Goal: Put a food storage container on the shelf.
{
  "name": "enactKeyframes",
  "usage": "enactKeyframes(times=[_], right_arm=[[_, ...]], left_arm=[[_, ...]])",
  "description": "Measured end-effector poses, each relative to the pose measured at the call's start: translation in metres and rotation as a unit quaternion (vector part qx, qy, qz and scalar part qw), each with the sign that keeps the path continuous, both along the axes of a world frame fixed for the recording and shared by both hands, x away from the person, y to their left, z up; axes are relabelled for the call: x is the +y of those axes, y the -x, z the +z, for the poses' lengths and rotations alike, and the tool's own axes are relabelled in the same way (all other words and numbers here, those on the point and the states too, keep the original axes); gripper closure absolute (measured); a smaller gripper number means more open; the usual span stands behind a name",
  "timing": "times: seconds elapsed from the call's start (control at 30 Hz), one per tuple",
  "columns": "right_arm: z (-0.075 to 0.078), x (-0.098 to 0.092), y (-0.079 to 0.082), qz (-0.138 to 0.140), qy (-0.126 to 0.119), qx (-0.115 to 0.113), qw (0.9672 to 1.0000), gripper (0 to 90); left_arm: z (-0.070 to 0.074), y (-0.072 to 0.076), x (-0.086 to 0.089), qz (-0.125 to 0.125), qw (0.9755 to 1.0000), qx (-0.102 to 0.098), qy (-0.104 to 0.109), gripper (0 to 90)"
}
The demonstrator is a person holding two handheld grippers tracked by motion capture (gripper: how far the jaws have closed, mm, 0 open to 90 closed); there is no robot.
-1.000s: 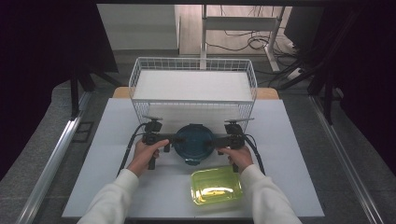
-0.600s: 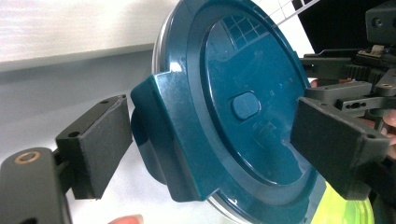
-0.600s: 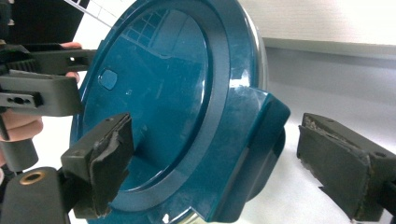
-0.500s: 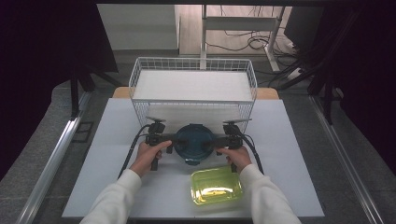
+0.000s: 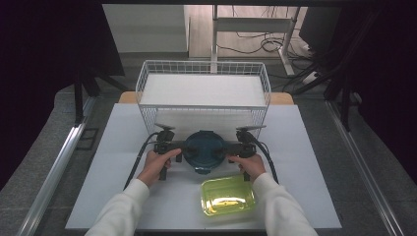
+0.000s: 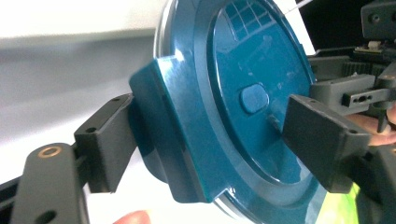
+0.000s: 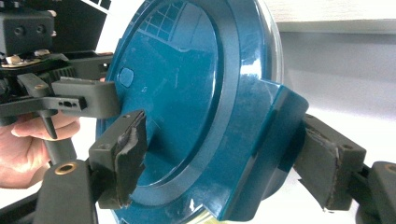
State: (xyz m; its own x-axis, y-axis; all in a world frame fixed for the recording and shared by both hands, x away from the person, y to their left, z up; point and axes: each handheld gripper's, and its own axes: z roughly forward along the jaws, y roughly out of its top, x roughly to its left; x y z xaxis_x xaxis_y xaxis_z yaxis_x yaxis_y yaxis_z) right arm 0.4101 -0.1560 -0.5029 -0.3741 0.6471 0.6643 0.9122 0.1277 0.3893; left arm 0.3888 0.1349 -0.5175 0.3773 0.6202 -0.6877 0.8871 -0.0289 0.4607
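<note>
Blue lid [image 5: 205, 150]: we are seeing a round, dark teal lid with side tabs, sitting near the middle of the white desk [image 5: 123, 147], just in front of the wire basket [image 5: 147, 78] that is standing at the desk's far edge.

Left gripper [image 5: 178, 147]: we are holding it against the lid's left side. In the left gripper view its fingers [image 6: 109, 140] are straddling one side tab of the lid [image 6: 219, 98], one finger behind the tab and touching it, the other lying over the lid's top face. They have just been closing with the tab between them, and they are standing wide; we cannot tell whether both pads are pressing yet.

Right gripper [image 5: 231, 150]: we are holding it against the lid's right side. In the right gripper view its worn fingers [image 7: 123, 154] are flanking the opposite tab of the lid [image 7: 182, 93], one over the top face, one at the tab's outer side. They too have just been closing around the tab and are standing wide; we cannot tell if the grip is firm.

Hands: our left hand [image 5: 156, 164] and right hand [image 5: 250, 164] are coming in from the desk's near edge, in white sleeves.

Yellow-green container [image 5: 227, 195]: it is lying open-topped near the desk's near edge, just in front of the lid and to its right, apart from it.
</note>
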Motion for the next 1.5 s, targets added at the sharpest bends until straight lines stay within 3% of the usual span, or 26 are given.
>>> enactKeyframes(times=[0.23,0.33,0.5,0.83,0.97,1.5], right_arm=[[0.0,-0.004,-0.001,-0.007,-0.008,0.014,0.9999,27.4],[0.0,-0.006,-0.001,-0.017,-0.017,0.025,0.9994,30.1],[0.003,-0.008,0.003,-0.028,-0.018,0.023,0.9992,33.4],[0.01,-0.009,0.011,-0.043,-0.021,0.018,0.9987,37.7],[0.009,-0.011,0.013,-0.051,-0.032,0.021,0.998,37.7],[0.02,-0.012,0.02,-0.047,-0.03,-0.019,0.9983,38.1]], left_arm=[[-0.001,-0.001,0.002,0.015,0.9995,0.026,0.014,22.6],[0.001,-0.001,0.003,0.012,0.9995,0.025,0.012,24.0],[0.006,0.004,0.006,0.015,0.9996,0.022,0.014,29.0],[0.01,0.014,0.008,0.032,0.9993,0.007,0.019,32.6],[0.015,0.017,0.005,0.039,0.9992,-0.011,0.006,34.3],[0.024,0.025,0.003,0.035,0.9986,-0.039,0.004,34.9]])
